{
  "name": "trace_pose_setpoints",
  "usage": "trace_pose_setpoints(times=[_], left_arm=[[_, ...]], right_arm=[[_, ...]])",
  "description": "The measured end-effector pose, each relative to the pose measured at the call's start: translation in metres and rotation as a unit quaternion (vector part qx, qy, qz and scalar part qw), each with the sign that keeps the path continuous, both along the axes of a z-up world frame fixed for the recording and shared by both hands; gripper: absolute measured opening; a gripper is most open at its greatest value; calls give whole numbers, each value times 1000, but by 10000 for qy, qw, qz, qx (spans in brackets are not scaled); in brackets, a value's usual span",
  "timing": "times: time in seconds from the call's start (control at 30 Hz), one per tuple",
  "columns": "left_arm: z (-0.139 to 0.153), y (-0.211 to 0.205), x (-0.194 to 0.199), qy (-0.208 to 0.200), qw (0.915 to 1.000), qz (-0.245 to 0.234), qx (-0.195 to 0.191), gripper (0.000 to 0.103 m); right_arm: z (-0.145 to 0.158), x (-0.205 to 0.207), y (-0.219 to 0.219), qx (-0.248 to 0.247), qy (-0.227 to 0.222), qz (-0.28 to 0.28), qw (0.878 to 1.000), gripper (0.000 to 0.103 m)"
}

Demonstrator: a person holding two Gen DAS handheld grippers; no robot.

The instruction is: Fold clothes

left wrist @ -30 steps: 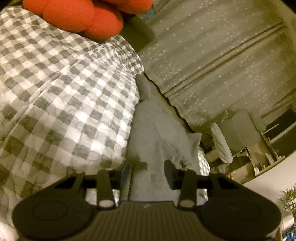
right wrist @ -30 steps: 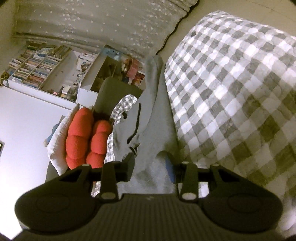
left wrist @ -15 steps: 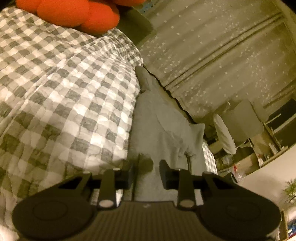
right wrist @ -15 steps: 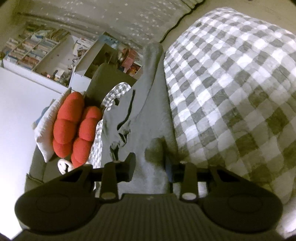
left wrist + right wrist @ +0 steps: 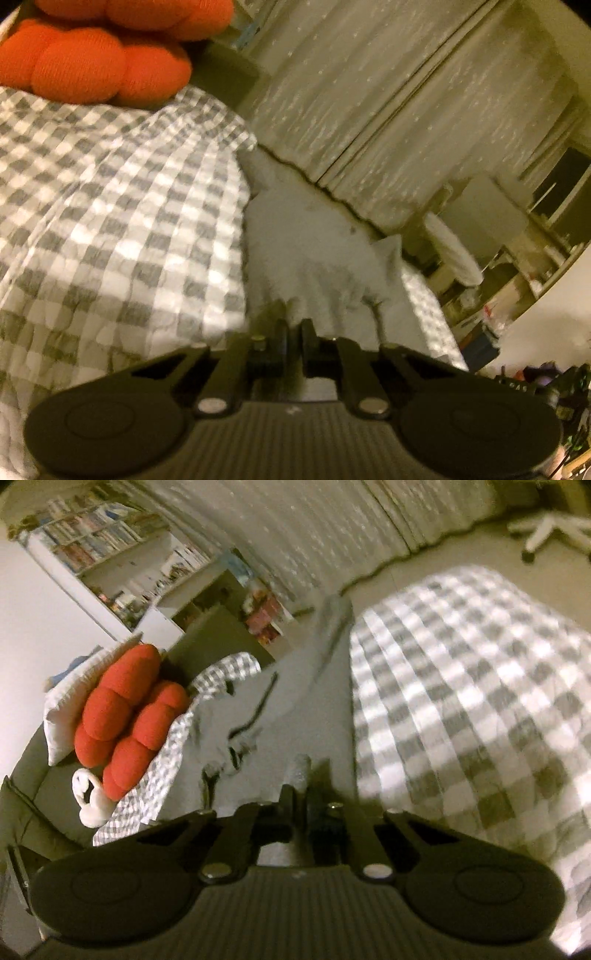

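Note:
A grey garment (image 5: pixel 310 236) lies stretched along the edge of a bed with a grey and white checked cover (image 5: pixel 110 221). My left gripper (image 5: pixel 294 330) is shut on the near edge of the garment, with cloth pinched between its jaws. In the right wrist view the same grey garment (image 5: pixel 314 709) runs away from me beside the checked cover (image 5: pixel 461 701), a dark drawstring lying on it. My right gripper (image 5: pixel 301 794) is shut on a bunched fold of the garment that sticks up between its jaws.
An orange-red lumpy cushion (image 5: pixel 92 55) sits at the head of the bed, seen again as the cushion (image 5: pixel 125 716) beside a white pillow (image 5: pixel 74 701). Dotted curtains (image 5: pixel 388 110) hang behind. A bookshelf (image 5: pixel 96 542) and an office chair base (image 5: pixel 546 531) stand on the floor.
Both grippers went from open over the garment to shut on its cloth. Both views are now blurred with motion and the garment edge is lifted slightly.

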State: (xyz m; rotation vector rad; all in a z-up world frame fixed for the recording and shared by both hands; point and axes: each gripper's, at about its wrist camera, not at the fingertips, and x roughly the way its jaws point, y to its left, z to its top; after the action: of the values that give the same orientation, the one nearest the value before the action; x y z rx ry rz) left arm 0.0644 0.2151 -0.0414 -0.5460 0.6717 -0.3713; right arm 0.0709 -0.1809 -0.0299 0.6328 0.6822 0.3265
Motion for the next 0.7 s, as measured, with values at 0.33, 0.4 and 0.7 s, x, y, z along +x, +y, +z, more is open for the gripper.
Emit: trace_pose_setpoints(times=[0.33,0.4,0.7], left_arm=[[-3,-7,13,205,9992,148,318,7],[-7,-7,17,392,9981,173,445,8],[0,7,12,238,9993,275,106,10]], right_arm=[[3,8,7,-261,-246,-208,9991,8],[-5,14,10,-461,31,-199,9987,8],[-10,15,7,-359,165,-173,9991,16]])
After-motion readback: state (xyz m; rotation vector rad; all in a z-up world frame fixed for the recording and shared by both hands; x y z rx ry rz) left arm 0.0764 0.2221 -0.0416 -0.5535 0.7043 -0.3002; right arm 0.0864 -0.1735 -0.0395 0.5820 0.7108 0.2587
